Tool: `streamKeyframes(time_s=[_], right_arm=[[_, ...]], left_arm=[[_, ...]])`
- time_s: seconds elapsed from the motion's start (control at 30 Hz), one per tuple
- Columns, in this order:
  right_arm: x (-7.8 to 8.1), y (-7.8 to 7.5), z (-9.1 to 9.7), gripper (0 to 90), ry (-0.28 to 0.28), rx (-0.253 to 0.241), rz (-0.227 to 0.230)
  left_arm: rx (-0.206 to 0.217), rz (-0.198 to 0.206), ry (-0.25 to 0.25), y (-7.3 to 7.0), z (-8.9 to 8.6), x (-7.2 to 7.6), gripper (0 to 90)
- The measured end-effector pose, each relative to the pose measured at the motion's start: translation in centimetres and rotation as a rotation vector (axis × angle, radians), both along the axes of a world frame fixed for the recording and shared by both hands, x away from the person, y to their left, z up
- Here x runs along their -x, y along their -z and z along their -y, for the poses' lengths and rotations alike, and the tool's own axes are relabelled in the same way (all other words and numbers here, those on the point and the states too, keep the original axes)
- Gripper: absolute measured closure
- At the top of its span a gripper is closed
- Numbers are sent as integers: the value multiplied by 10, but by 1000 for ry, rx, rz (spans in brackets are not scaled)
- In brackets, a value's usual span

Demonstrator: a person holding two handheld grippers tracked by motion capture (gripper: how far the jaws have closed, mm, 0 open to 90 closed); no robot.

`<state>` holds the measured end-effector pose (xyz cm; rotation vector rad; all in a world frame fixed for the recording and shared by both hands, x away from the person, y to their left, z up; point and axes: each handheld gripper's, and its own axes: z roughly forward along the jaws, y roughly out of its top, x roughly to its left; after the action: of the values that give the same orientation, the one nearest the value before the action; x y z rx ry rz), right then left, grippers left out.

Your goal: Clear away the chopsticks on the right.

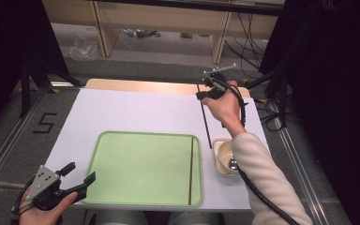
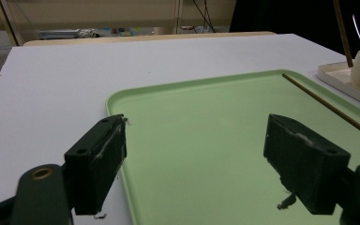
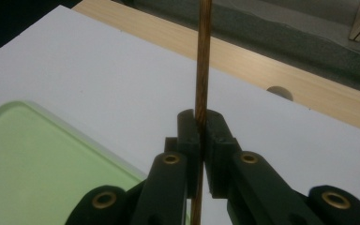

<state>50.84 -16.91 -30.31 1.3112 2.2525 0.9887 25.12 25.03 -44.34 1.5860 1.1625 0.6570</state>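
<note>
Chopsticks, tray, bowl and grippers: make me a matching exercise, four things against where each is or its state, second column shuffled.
Things:
1. green tray
2. chopstick on the tray
3. second chopstick
4. left gripper

Places or states:
A. clamped in the right gripper, above the white board
B. open, at the tray's near left corner
C. lies along the tray's right edge
D. lies on the white board, left of the bowl

Pairs: 1-D, 2-C, 3-A, 4-B

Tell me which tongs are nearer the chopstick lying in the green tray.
Left. The left tongs hover open at the green tray near-left corner; the right tongs grip another chopstick beyond the tray's far-right corner from that chopstick.
</note>
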Motion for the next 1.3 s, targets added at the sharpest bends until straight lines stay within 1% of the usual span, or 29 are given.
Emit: streamKeyframes(time_s=[0.07,0.1,0.2,0.27,0.3,0.33,0.37,0.4,0.43,0.47,0.53,0.6,0.63,0.67,0.77,0.8,0.87,0.9,0.93,0.97,1.0,1.03,1.07,1.1,1.13,1.17,1.2,1.27,1.3], right_arm=[[2,2,-2,873,1,-20,-20],[3,3,-4,873,15,-30,-21],[4,7,-5,873,18,-60,-41],[7,10,-7,873,45,-93,-85],[8,11,-7,873,44,-95,-90],[9,15,-8,873,54,-124,-100],[11,15,-9,873,77,-140,-127],[13,18,-10,873,90,-162,-156],[13,22,-10,873,86,-159,-151],[13,24,-10,873,86,-154,-153],[15,31,-12,873,101,-136,-174],[17,39,-14,873,113,-176,-185],[16,41,-13,873,102,-165,-198],[17,46,-13,872,97,-150,-193],[20,54,-14,873,122,-159,-218],[20,58,-12,872,115,-145,-215],[22,60,-10,872,142,-148,-227],[22,61,-8,872,126,-148,-229],[22,62,-6,872,127,-145,-224],[24,63,-5,872,153,-150,-231],[24,65,-4,872,154,-146,-230],[24,66,-2,872,152,-149,-238],[25,66,-2,872,171,-152,-260],[26,67,-1,871,172,-166,-282],[26,69,0,871,175,-157,-289],[26,71,1,871,168,-153,-277],[28,72,0,871,187,-149,-296],[29,75,1,871,184,-146,-307],[28,77,3,871,169,-140,-296]], left_arm=[[9,-7,-3,0,1,1,210],[9,-7,-3,0,1,1,210],[6,-6,-3,0,1,1,210],[16,-10,-2,0,1,1,210],[24,-17,-12,0,2,1,210],[21,-16,-10,0,2,1,210],[60,-37,-20,1,5,3,210],[44,-23,-8,1,3,1,210],[54,-38,-15,0,4,3,210],[-5,-1,-4,0,0,0,210],[-3,-3,-5,0,0,0,210],[0,2,1,1,0,-1,210],[0,2,0,1,0,-1,210],[1,2,-1,1,0,0,210],[1,-1,-5,0,0,0,210],[2,1,-2,1,0,0,210],[-5,-4,-4,0,0,0,210],[-3,-4,-4,0,0,0,210],[-2,-5,-7,0,0,0,210],[1,-2,-8,0,0,0,210],[2,0,-5,0,0,0,210],[0,1,-2,0,0,0,210],[-1,2,-1,0,0,0,210],[-2,1,-1,0,0,0,210],[-3,0,-2,0,0,0,209],[-1,0,-2,1,0,0,210],[0,1,-1,1,0,-1,209],[4,0,-4,1,0,0,210],[3,-2,-4,0,0,0,209]])
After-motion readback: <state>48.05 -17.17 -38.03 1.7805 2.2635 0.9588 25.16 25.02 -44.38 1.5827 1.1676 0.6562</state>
